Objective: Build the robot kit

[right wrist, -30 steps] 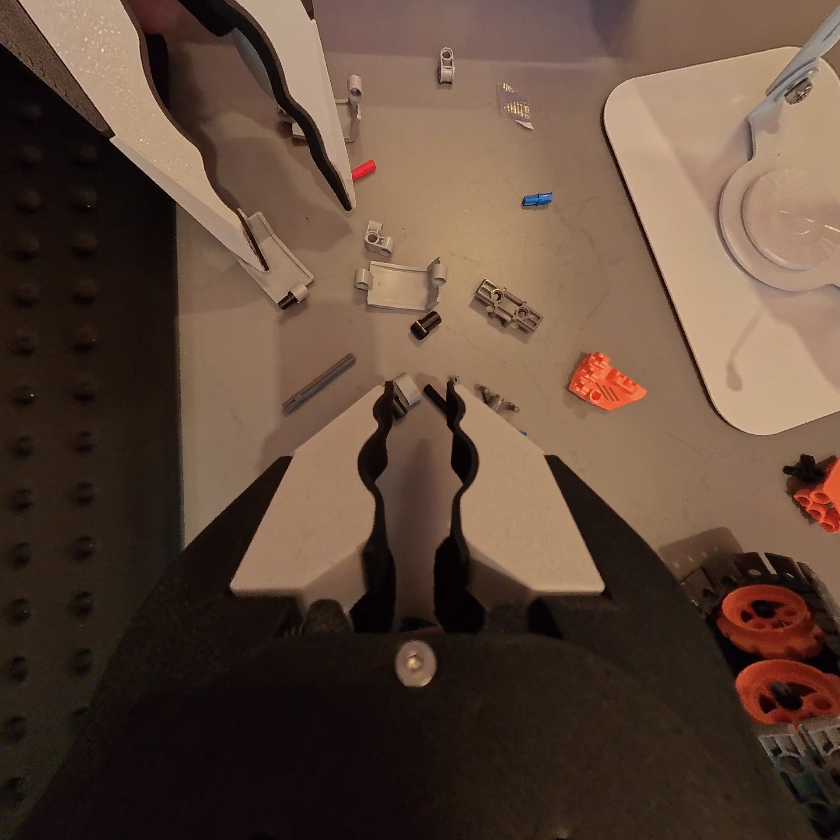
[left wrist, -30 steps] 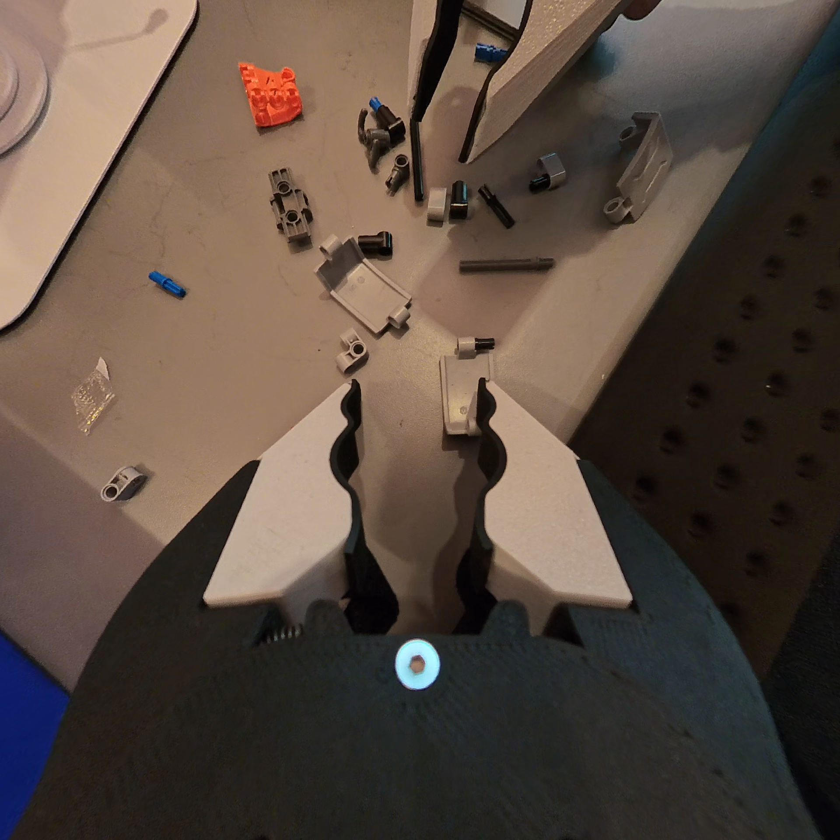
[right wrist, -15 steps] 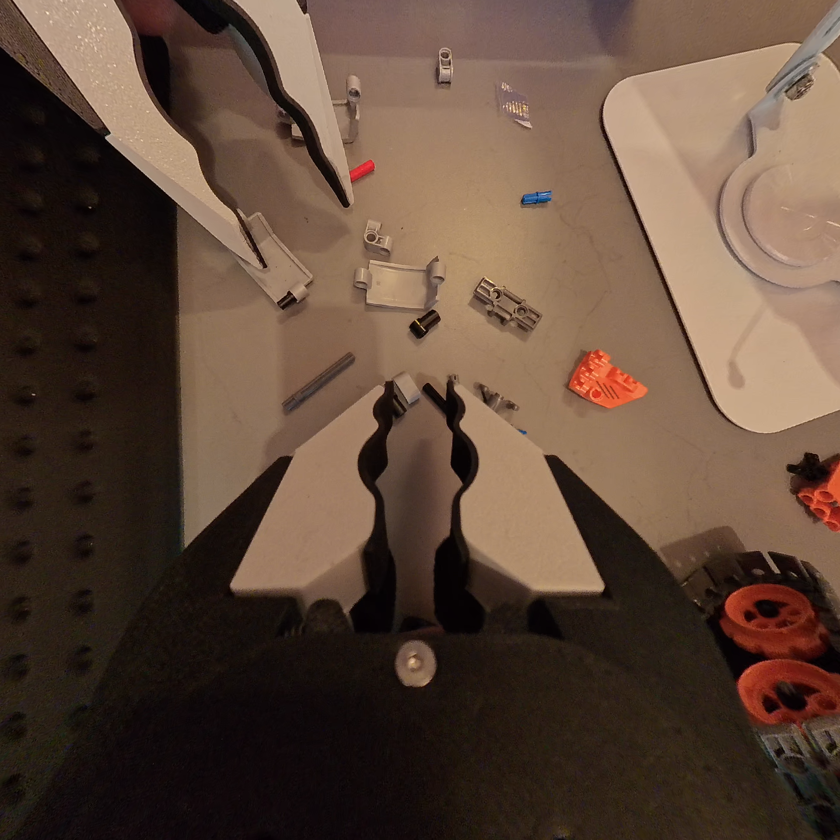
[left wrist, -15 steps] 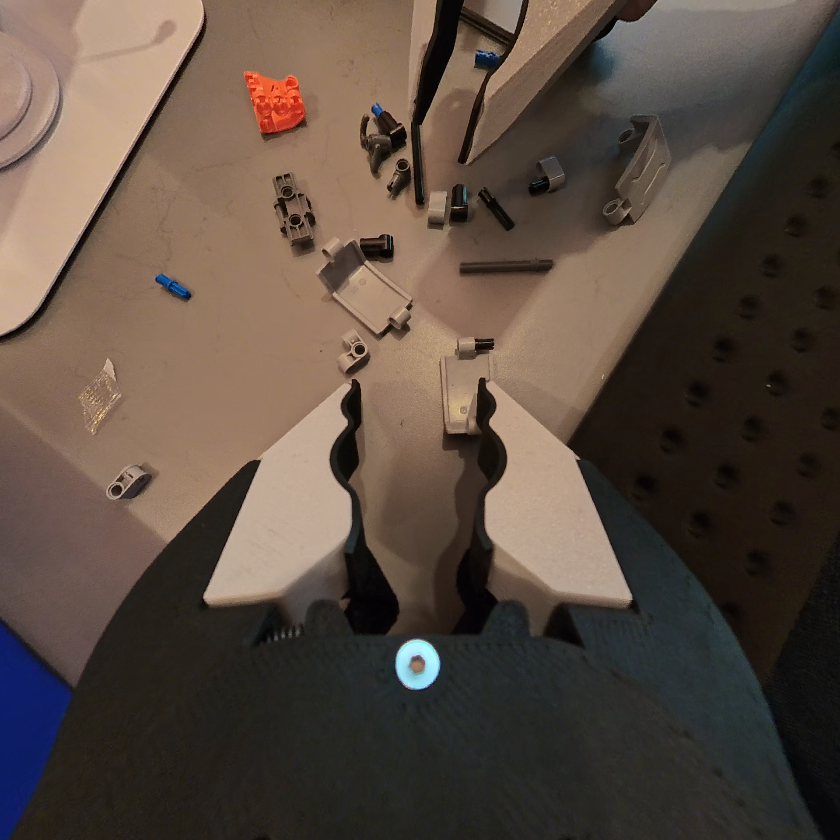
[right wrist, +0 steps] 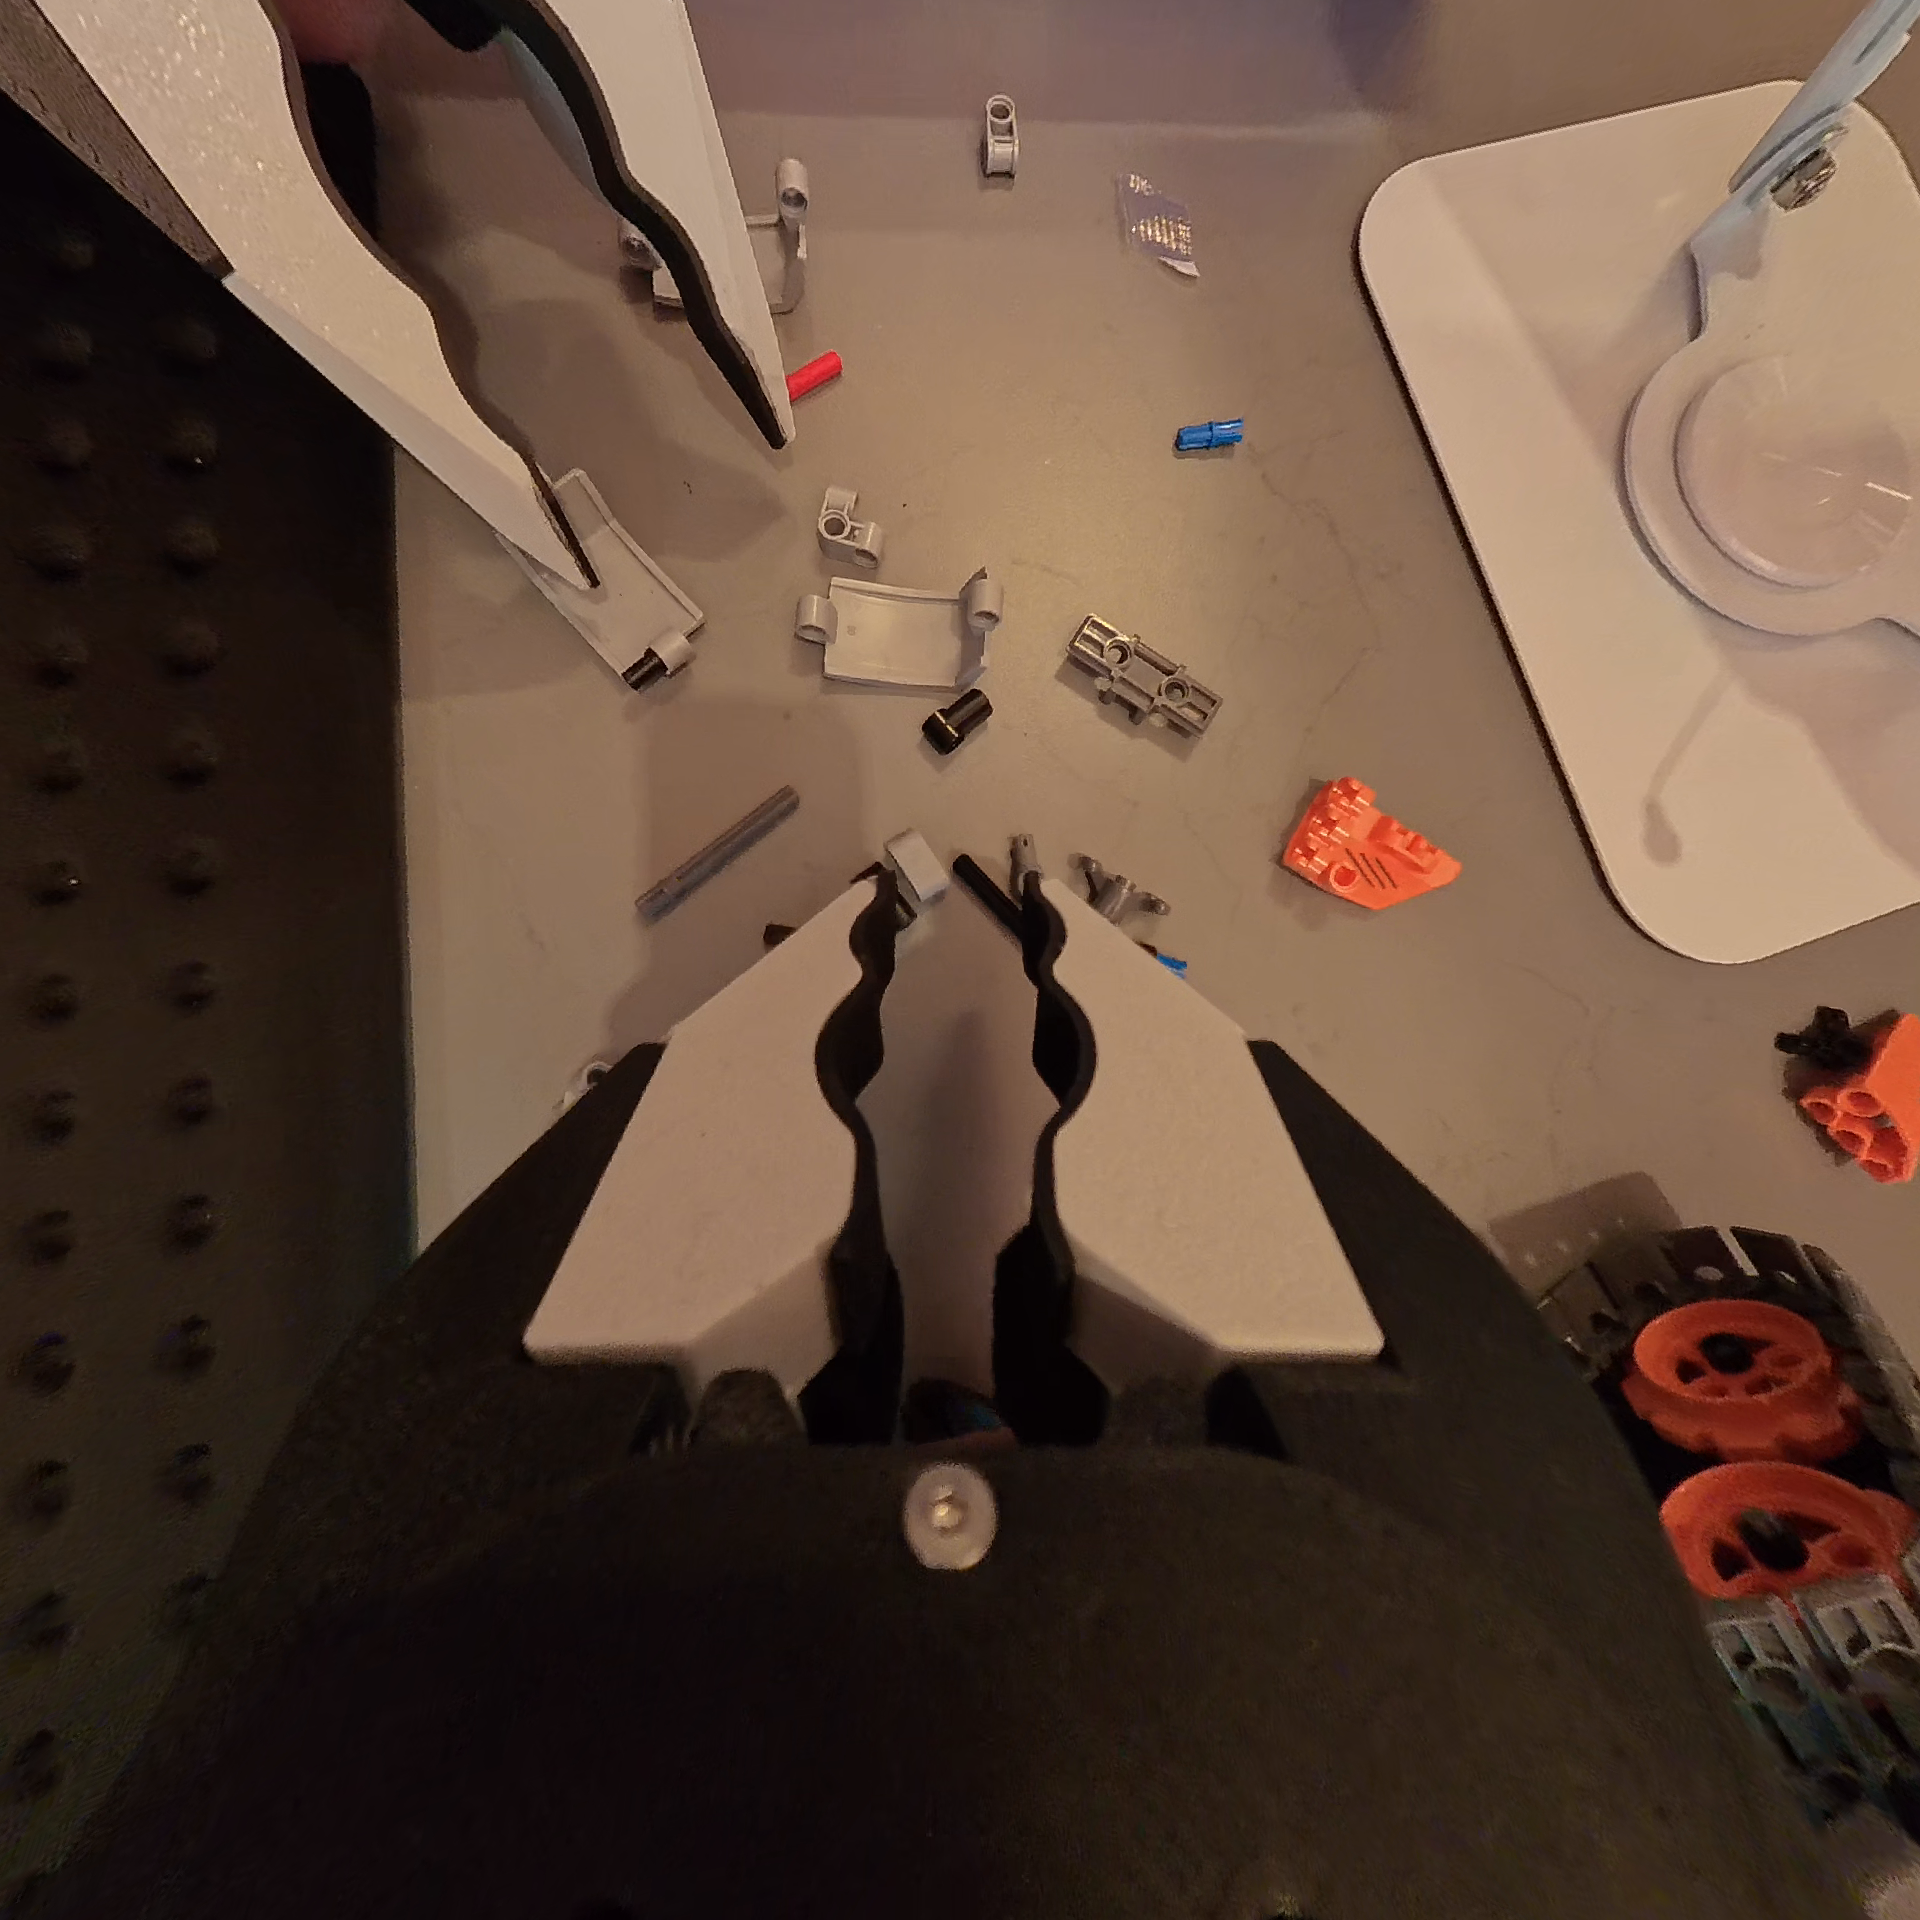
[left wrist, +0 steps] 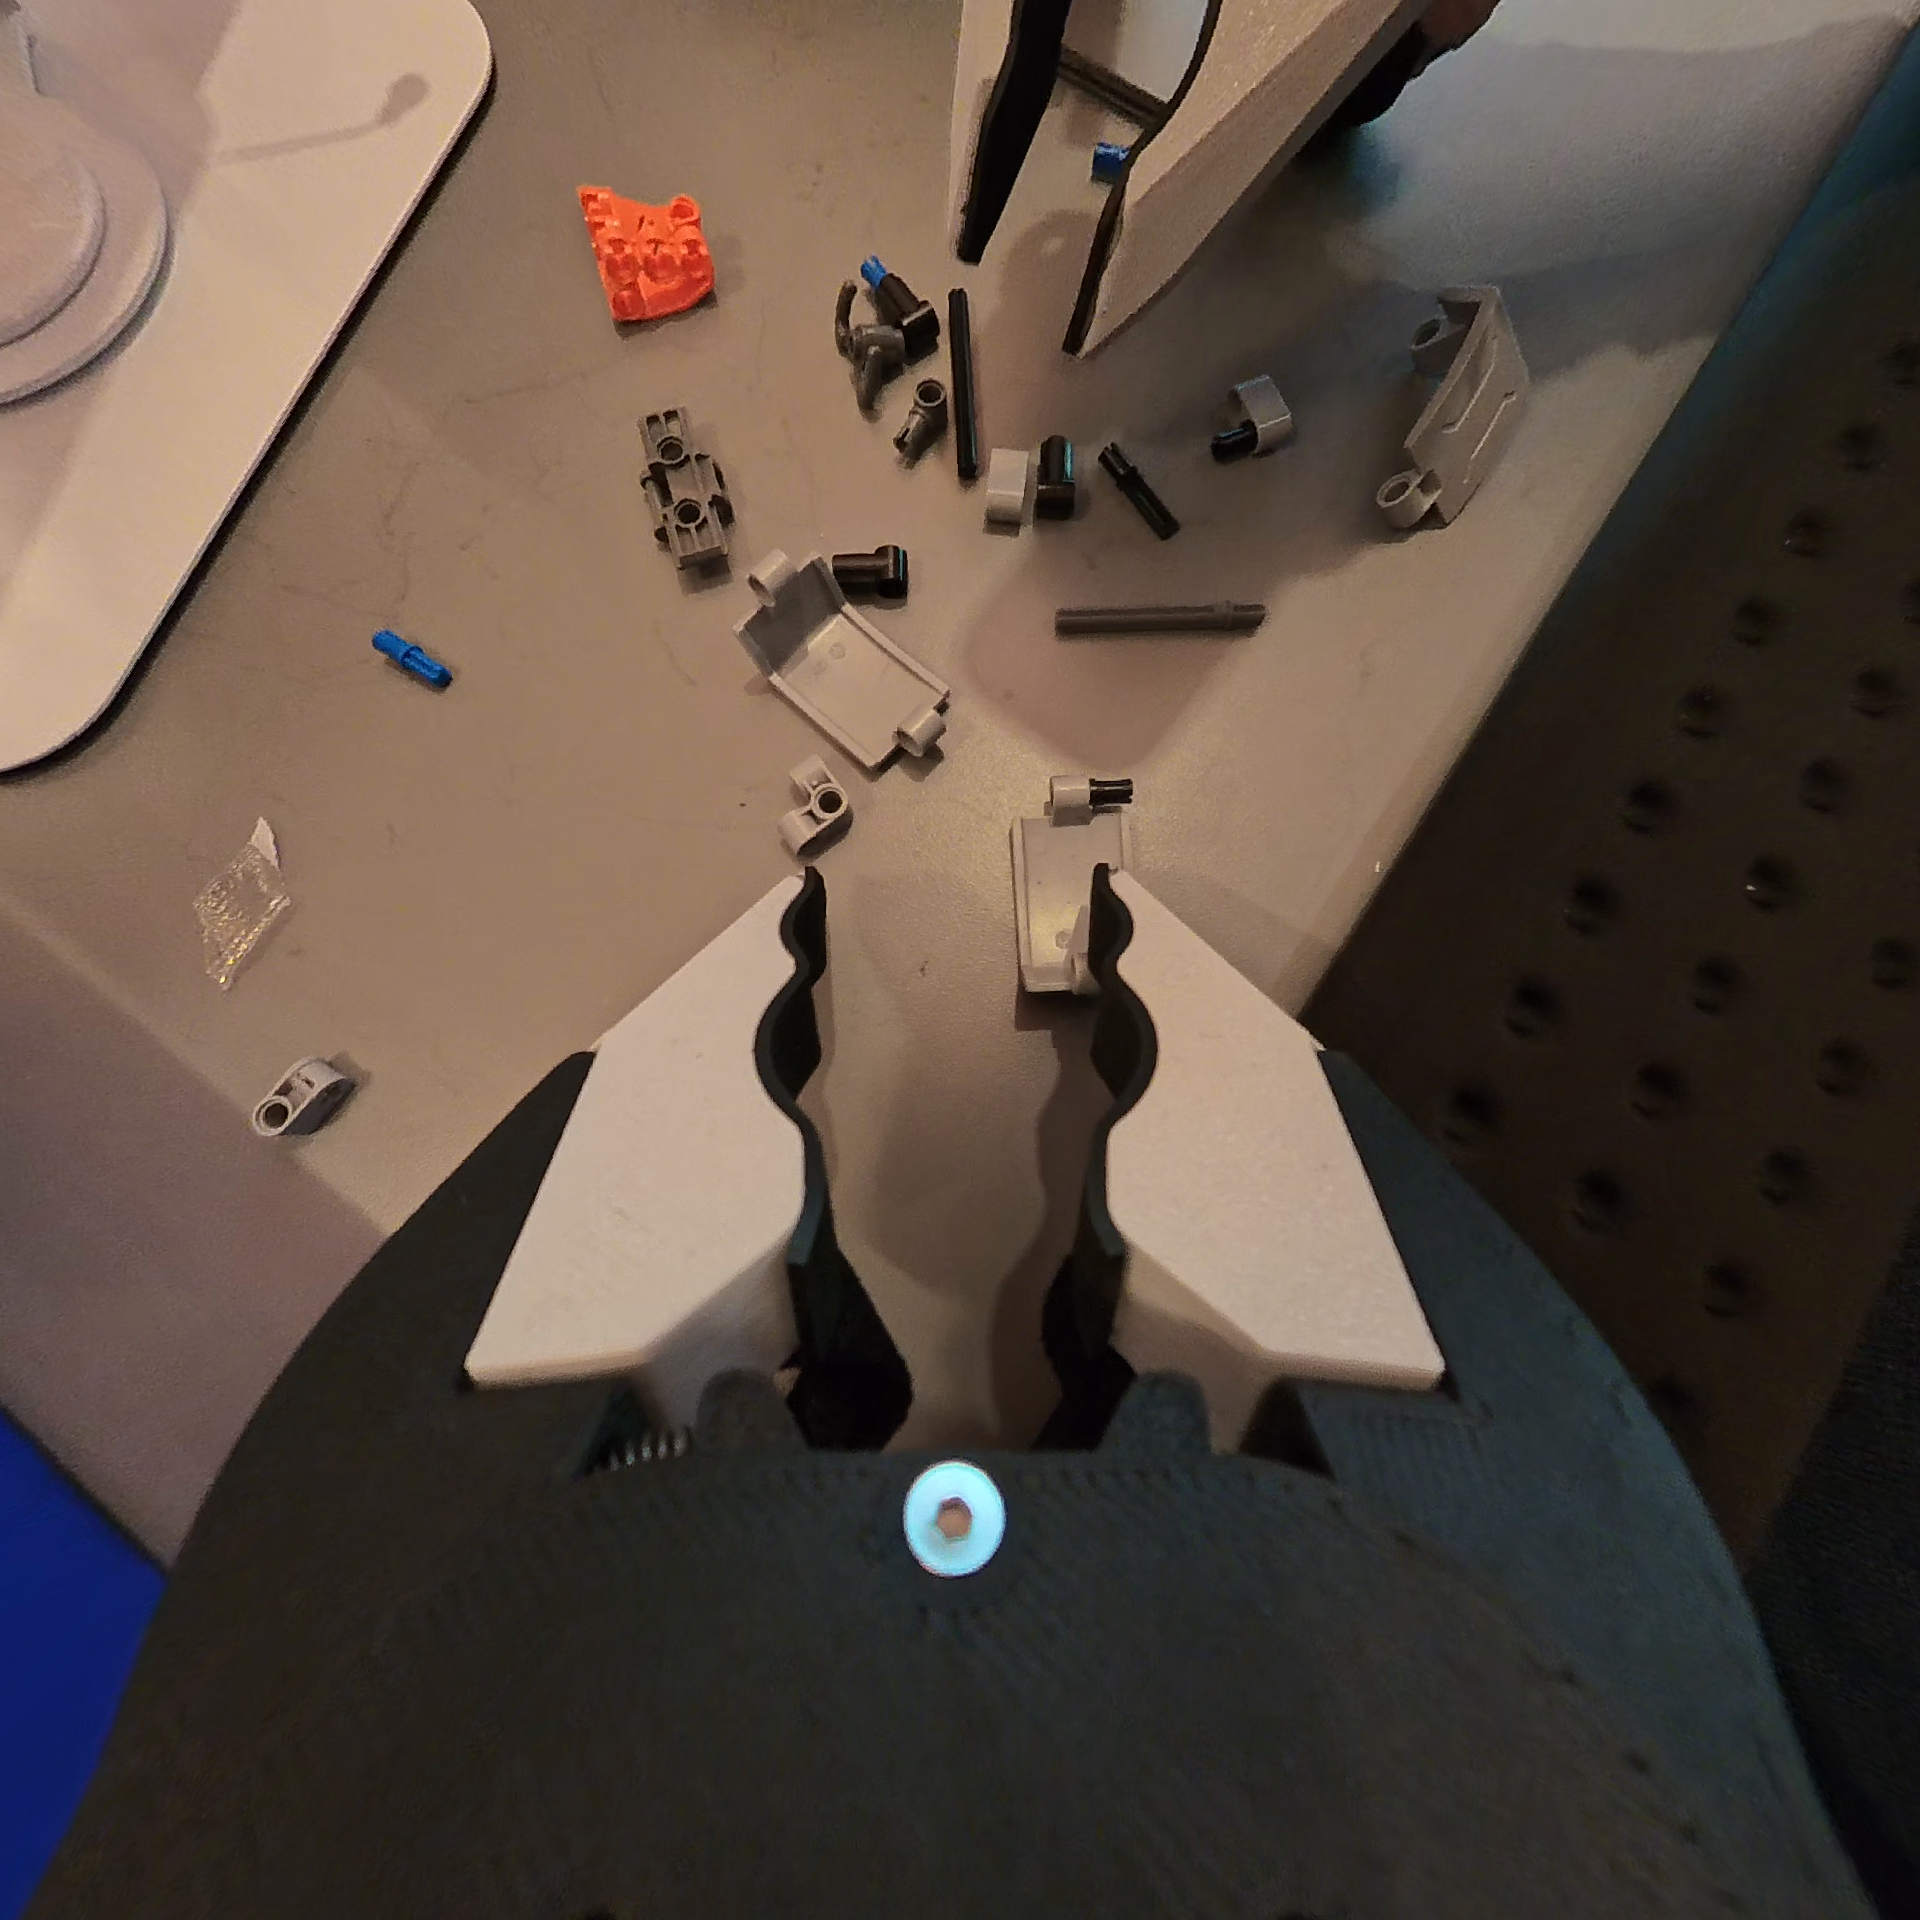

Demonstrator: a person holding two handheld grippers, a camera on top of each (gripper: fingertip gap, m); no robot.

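Plainly, both tools stand over a grey desk (left wrist: 312, 831) strewn with small construction-toy parts, and neither holds anything. In the left wrist view the left gripper (left wrist: 951, 883) fills the lower middle of the frame with its jaws set wide apart; its right-hand fingertip lies over or just against a light grey curved panel (left wrist: 1049, 883) with a short black pin at its far end, though whether it touches cannot be told. Just above the other fingertip sits a small grey connector (left wrist: 816, 816), and above that, mid-frame, a second curved grey panel (left wrist: 836, 665). In the right wrist view the right gripper (right wrist: 956, 883) sits at lower centre with a narrower gap, still empty; a small light grey piece (right wrist: 916, 864) shows at its left fingertip and a thin black axle (right wrist: 987, 883) lies just beside the right one. A dark grey axle (right wrist: 717, 852) lies left of centre, an orange slope brick (right wrist: 1371, 847) to the right, and a blue pin (right wrist: 1210, 434) in the upper middle. A white lamp base (right wrist: 1558, 416) takes the upper right, and a tracked assembly with orange wheels (right wrist: 1745, 1382) the lower right. Nothing loose on the desk appears joined by either gripper; the parts lie scattered and separate, apart from the panel with its pin.
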